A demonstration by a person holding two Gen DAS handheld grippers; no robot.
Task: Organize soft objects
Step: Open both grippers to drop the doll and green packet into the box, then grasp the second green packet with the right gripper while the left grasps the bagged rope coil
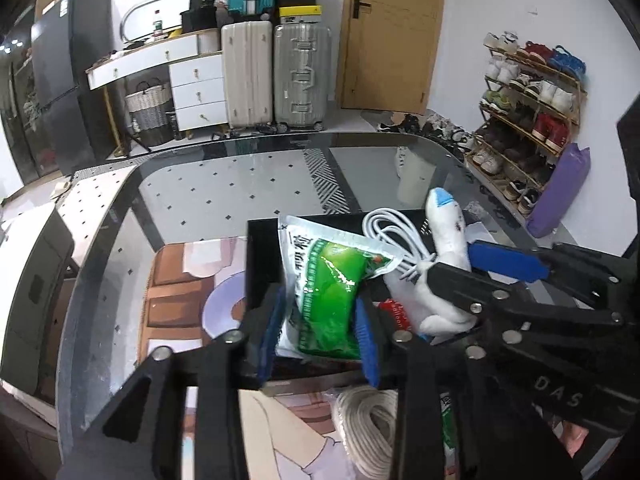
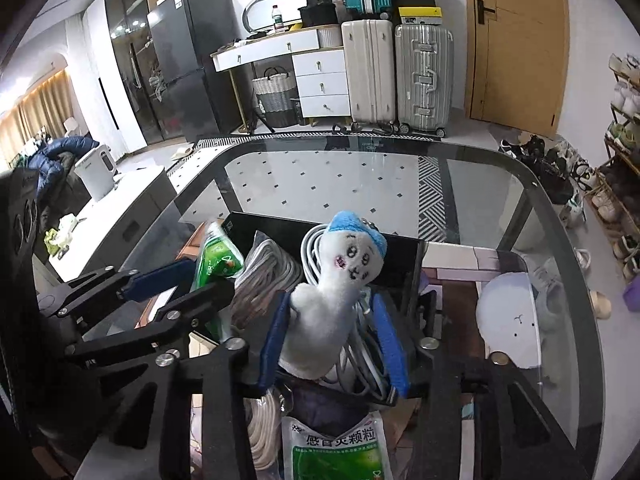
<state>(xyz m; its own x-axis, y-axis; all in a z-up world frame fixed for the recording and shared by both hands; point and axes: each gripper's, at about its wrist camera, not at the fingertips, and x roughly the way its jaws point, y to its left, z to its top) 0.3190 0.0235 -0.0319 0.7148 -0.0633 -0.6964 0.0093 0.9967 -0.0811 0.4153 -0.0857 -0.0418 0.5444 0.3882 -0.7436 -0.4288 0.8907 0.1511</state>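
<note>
A black box (image 1: 260,264) (image 2: 280,224) stands on the glass table (image 1: 200,200) (image 2: 360,180). A green and white sachet (image 1: 328,292) (image 2: 218,256) sits in its left part, between the blue pads of my left gripper (image 1: 320,336) (image 2: 180,284), which stands slightly open around it. A white plush doll with a blue cap (image 2: 344,280) (image 1: 448,232) stands upright in the box's right part. My right gripper (image 2: 332,344) (image 1: 476,268) is open around the doll's body, with a gap showing at the right pad. A coiled white cable (image 1: 396,232) (image 2: 316,248) lies behind the doll.
A striped grey cloth (image 2: 264,268) lies in the box. In front of the box lie a coil of pale rope (image 1: 368,428) (image 2: 260,432), a second green sachet (image 2: 336,452) and a small red packet (image 1: 396,314). A pale round cushion (image 2: 508,320) sits to the right.
</note>
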